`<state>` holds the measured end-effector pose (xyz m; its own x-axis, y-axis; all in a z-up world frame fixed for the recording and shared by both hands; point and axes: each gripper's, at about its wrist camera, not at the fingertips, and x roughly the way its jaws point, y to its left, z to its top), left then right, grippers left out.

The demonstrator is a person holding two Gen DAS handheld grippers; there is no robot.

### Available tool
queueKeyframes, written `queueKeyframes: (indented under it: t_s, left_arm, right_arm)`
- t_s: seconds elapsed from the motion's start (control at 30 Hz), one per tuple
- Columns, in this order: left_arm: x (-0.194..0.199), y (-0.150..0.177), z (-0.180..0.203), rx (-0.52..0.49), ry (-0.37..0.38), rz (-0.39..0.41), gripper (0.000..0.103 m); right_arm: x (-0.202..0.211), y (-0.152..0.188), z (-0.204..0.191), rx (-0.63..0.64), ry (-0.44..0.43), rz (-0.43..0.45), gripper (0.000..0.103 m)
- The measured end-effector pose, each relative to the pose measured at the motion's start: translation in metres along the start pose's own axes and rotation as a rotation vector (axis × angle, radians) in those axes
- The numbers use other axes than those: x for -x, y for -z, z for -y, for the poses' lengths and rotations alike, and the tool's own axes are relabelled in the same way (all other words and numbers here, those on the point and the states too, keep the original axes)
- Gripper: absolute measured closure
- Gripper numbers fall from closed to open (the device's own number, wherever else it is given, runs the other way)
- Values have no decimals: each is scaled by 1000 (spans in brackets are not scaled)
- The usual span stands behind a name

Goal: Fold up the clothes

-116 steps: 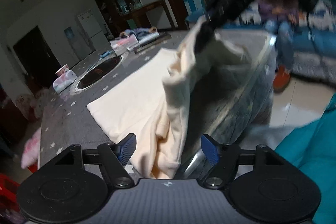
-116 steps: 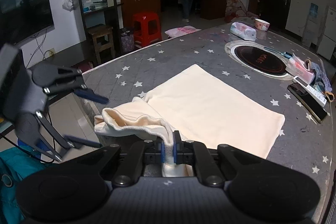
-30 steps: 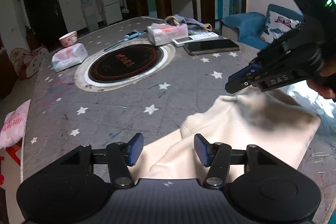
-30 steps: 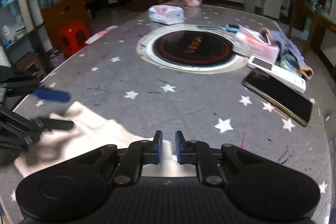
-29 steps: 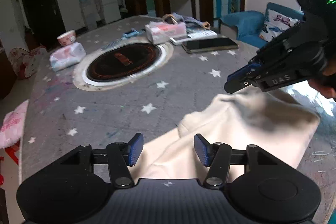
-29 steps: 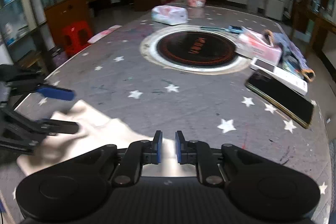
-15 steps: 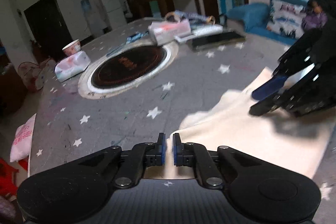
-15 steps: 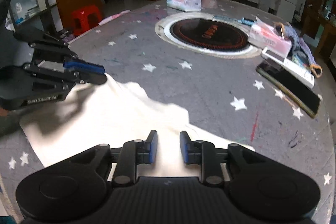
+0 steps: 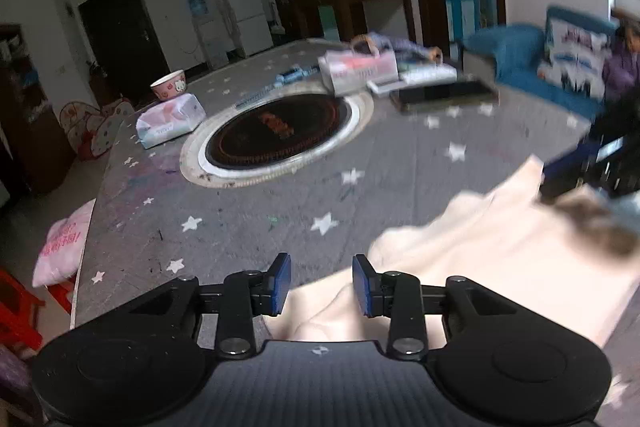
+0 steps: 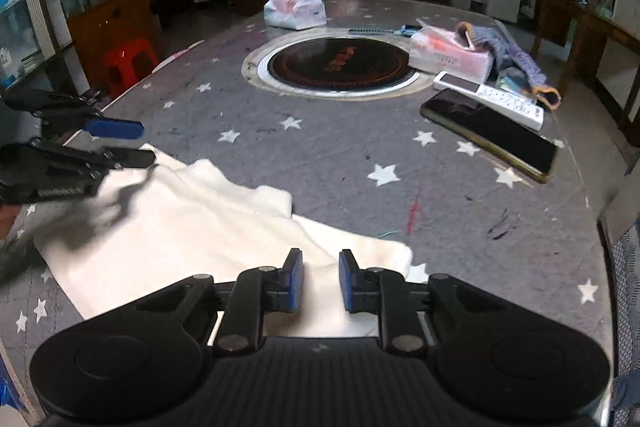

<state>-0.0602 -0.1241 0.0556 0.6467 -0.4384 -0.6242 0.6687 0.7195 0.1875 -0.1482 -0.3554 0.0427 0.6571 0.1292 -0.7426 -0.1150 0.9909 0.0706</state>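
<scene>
Right wrist view: a folded cream fabric garment (image 10: 192, 227) is seen lying flat at the near edge of a grey star-printed tabletop (image 10: 344, 155), beneath the right gripper (image 10: 321, 281), whose jaws, just narrowed slightly, are parted and hold nothing. The left gripper (image 9: 320, 283), jaws just reopened and empty, is poised over the cloth's rumpled edge. Beyond lie a black smartphone (image 10: 490, 131), a white remote control (image 10: 490, 95) and a round black inset hotplate (image 10: 338, 63); its red lettering cannot be read.

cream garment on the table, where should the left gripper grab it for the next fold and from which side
Probably the raised, bunched fold of the cream garment right in front of the left gripper, coming in low along the table from the near edge. That hump stands clear of the flat layers, so the open jaws could close across it. The right gripper is open too.
</scene>
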Motion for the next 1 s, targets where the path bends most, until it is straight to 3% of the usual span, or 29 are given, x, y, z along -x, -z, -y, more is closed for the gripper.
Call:
queueKeyframes:
  t_s: [0.2,0.27,0.47,0.57,0.7,1.0]
  left_arm:
    - [22,10,21,11,150,-5,66]
    - [23,17,29,5,172,-20,66]
    - [29,37,36,10,163,-49,66]
    - [34,45,33,20,155,-55,66]
    - [37,57,27,47,146,-72,64]
    - [43,66,25,136,182,-95,64]
  right_arm:
    - [2,8,-12,78,-51,-10,85]
    - [-6,14,-10,83,-29,-46,86]
    - [22,15,-12,78,-49,2,86]
    - [38,23,-31,152,-100,18,86]
    - [39,41,-50,234,-119,-34,86]
    - [40,65,-38,230,-93,-77,87]
